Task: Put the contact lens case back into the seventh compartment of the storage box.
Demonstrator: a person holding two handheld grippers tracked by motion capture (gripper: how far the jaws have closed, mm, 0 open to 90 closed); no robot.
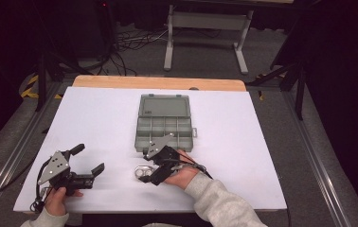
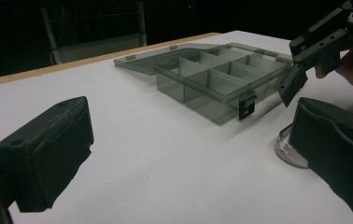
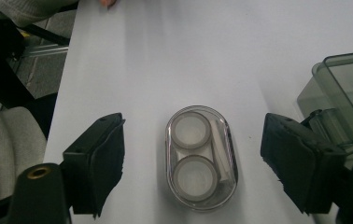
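A small clear oval case [image 3: 200,158] with two round white cups lies flat on the white table, just in front of the open grey compartment box [image 1: 165,127]. My right gripper [image 3: 200,161] stands open over the case, one jaw on each side and neither touching it. In the high view the right gripper [image 1: 149,168] sits at the box's near edge, above the case [image 1: 143,172]. My left gripper [image 1: 89,159] rests open near the table's front left with nothing between its jaws. In the left gripper view the case [image 2: 286,144] is partly hidden behind one jaw.
The box [image 2: 212,79] has its lid laid flat behind it, and its compartments look bare. The white tabletop [image 1: 96,118] ends at a wooden strip [image 1: 158,82] at the far side. A metal frame [image 1: 208,33] and cables lie on the floor beyond.
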